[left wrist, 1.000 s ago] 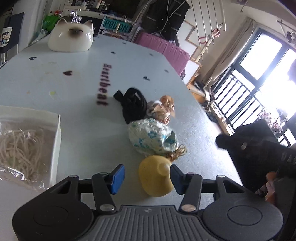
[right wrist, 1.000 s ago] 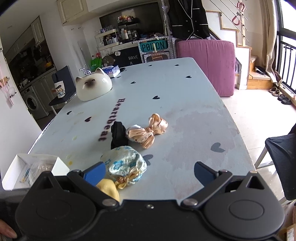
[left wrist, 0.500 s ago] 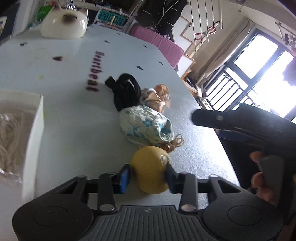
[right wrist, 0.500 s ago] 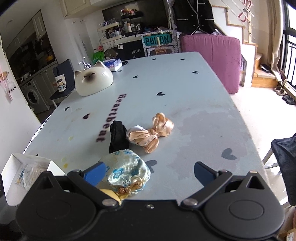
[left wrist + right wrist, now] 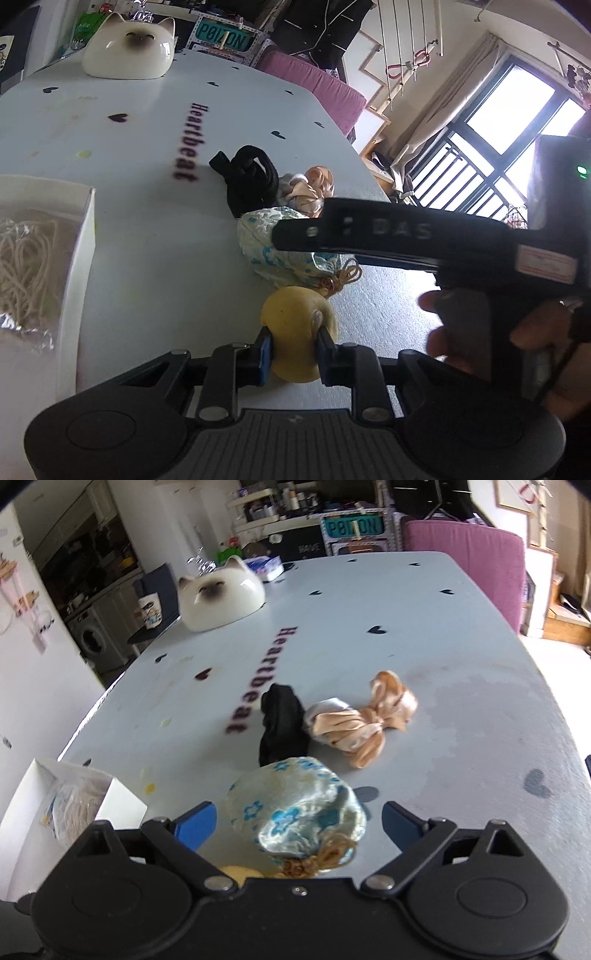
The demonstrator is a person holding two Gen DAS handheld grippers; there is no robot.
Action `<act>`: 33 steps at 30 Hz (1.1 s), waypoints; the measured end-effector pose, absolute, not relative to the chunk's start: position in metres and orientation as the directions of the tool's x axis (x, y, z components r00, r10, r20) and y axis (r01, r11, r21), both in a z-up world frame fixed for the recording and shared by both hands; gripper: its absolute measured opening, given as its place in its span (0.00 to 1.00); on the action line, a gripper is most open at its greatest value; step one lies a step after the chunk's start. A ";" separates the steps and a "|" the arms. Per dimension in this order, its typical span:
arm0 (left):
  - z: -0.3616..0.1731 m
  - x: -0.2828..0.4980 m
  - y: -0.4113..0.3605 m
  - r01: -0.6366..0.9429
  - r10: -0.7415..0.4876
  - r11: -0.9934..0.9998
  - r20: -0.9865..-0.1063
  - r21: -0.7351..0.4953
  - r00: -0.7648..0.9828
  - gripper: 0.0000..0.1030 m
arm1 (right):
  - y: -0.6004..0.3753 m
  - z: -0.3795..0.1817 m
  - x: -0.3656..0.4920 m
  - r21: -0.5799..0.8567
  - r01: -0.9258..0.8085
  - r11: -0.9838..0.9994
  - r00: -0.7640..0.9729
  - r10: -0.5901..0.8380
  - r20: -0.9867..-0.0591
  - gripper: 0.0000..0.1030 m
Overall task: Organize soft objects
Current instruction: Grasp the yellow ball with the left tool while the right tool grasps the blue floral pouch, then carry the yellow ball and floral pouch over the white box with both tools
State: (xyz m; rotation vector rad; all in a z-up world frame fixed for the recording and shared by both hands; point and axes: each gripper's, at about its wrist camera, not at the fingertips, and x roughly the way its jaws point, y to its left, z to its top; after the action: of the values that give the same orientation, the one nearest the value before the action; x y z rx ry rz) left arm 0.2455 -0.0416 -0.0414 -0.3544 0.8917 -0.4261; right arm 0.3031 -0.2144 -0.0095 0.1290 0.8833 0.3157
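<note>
My left gripper [image 5: 291,350] is shut on a yellow soft ball [image 5: 295,332] that rests on the white table [image 5: 147,236]. Just beyond it lie a floral blue-and-white pouch [image 5: 280,254], a black fabric piece [image 5: 251,181] and a peach satin scrunchie [image 5: 314,188]. My right gripper [image 5: 295,821] is open, its blue pads either side of the floral pouch [image 5: 295,812], not touching it. The black piece [image 5: 280,720] and the scrunchie [image 5: 358,723] lie beyond. A sliver of the yellow ball [image 5: 236,872] shows under the right gripper body.
A white box [image 5: 48,258] holding a bag of pale strings stands at the left, also in the right wrist view [image 5: 77,805]. A white cat-shaped dome [image 5: 129,51] sits at the table's far end. A purple cushion [image 5: 469,568] is beyond the table.
My left gripper has closed on the yellow ball. My right gripper has moved forward and now straddles the floral pouch, still open.
</note>
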 end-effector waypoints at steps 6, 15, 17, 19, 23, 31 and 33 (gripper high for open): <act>-0.036 0.236 -0.036 0.198 -0.484 0.867 -0.679 -0.457 0.551 0.22 | -0.205 -0.017 0.312 0.211 -0.225 0.951 0.577 0.305 -0.758 0.85; -0.024 0.226 -0.026 0.188 -0.467 0.874 -0.669 -0.448 0.578 0.21 | -0.207 -0.016 0.303 0.184 -0.213 0.960 0.599 0.277 -0.751 0.58; -0.022 0.223 -0.025 0.185 -0.458 0.879 -0.669 -0.440 0.585 0.21 | -0.210 -0.014 0.298 0.191 -0.205 0.960 0.608 0.278 -0.744 0.52; -0.020 0.220 -0.022 0.180 -0.451 0.882 -0.667 -0.435 0.594 0.21 | -0.213 -0.010 0.293 0.198 -0.194 0.961 0.615 0.277 -0.738 0.45; -0.014 0.214 -0.015 0.166 -0.436 0.887 -0.661 -0.431 0.611 0.21 | -0.218 -0.002 0.278 0.203 -0.182 0.962 0.638 0.273 -0.720 0.43; 0.003 0.197 -0.001 0.151 -0.419 0.890 -0.641 -0.430 0.643 0.21 | -0.223 0.021 0.238 0.203 -0.157 0.967 0.687 0.254 -0.681 0.42; 0.008 0.191 0.003 0.154 -0.415 0.891 -0.631 -0.426 0.655 0.21 | -0.223 0.027 0.226 0.195 -0.147 0.970 0.702 0.241 -0.670 0.43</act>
State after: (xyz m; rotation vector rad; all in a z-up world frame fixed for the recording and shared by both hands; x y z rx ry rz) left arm 0.1907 0.0026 0.0084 -0.3530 0.7953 -0.3306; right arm 0.2260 -0.2233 0.0267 0.1308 0.7626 0.2163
